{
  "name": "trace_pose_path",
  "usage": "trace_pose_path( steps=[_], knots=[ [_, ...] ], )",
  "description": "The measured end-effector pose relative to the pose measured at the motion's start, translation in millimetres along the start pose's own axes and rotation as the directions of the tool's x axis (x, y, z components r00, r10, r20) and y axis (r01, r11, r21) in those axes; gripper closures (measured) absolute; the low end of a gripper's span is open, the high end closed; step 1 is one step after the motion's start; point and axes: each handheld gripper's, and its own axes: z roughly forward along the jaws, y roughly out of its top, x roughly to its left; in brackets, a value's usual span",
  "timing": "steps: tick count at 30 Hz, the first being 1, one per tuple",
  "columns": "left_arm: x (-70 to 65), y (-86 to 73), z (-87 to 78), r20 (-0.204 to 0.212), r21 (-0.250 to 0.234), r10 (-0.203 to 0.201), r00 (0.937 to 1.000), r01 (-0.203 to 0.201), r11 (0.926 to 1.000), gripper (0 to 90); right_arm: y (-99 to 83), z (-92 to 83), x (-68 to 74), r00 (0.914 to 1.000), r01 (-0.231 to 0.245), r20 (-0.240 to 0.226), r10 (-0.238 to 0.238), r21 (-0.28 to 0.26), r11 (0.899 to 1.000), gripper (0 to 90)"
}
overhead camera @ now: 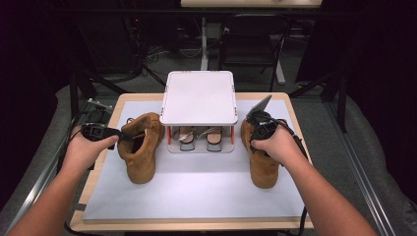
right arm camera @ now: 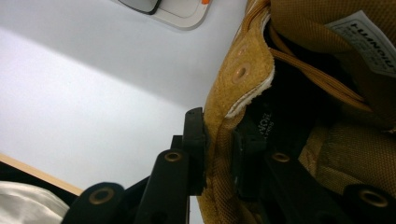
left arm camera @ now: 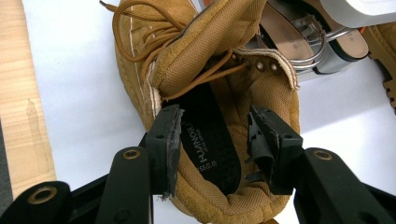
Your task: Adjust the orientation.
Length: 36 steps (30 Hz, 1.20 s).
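Observation:
Two tan suede boots stand on a white mat [overhead camera: 196, 191]. The left boot [overhead camera: 142, 152] has its heel toward my left gripper [overhead camera: 119, 135]. In the left gripper view the jaws of that gripper [left arm camera: 215, 135] stand apart over the boot's opening [left arm camera: 210, 140], with the black insole showing between them; they press on nothing, so it is open. My right gripper [overhead camera: 259, 129] sits at the top of the right boot [overhead camera: 263, 164]. In the right gripper view its jaws [right arm camera: 217, 133] are shut on the boot's suede collar [right arm camera: 240, 70], one jaw outside and one inside.
A white raised stand [overhead camera: 199, 98] sits between the boots at the back, with a pair of metallic heeled sandals [overhead camera: 199, 138] under it. The wooden table's edge [overhead camera: 93, 196] frames the mat. A chair and cables lie beyond the table.

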Motion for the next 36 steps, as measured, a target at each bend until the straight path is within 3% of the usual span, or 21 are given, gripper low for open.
trace_pose_path(
  steps=[6,9,12,21,36],
  knots=[
    [0.2,0.1,0.0,-0.001,0.003,0.0,1.0,0.0,1.0,55.1,-2.0,-1.1,-0.5,0.9996,-0.028,-0.003,0.028,-0.002,1.0,67.0],
    [0.0,0.7,-0.5,-0.005,0.01,0.0,1.0,0.0,1.0,55.2,-2.5,-5.2,-0.3,0.9998,-0.017,-0.005,0.017,0.008,1.0,62.6],
    [-0.7,1.1,-1.0,-0.014,0.012,-0.006,0.9999,0.006,0.9999,55.0,-4.3,-13.3,1.9,0.9995,-0.031,-0.009,0.031,-0.019,0.999,58.8],
    [2.0,2.8,-4.6,-0.022,0.03,-0.013,0.9997,0.014,0.9995,54.2,-7.6,-32.6,2.3,0.9997,-0.024,0.004,0.025,-0.041,0.999,57.0],
    [1.3,6.3,-5.8,-0.042,0.06,-0.004,0.9991,0.007,0.9982,53.7,-15.3,-54.1,-18.7,0.9973,-0.066,0.026,0.068,-0.082,0.994,52.4]
  ],
)
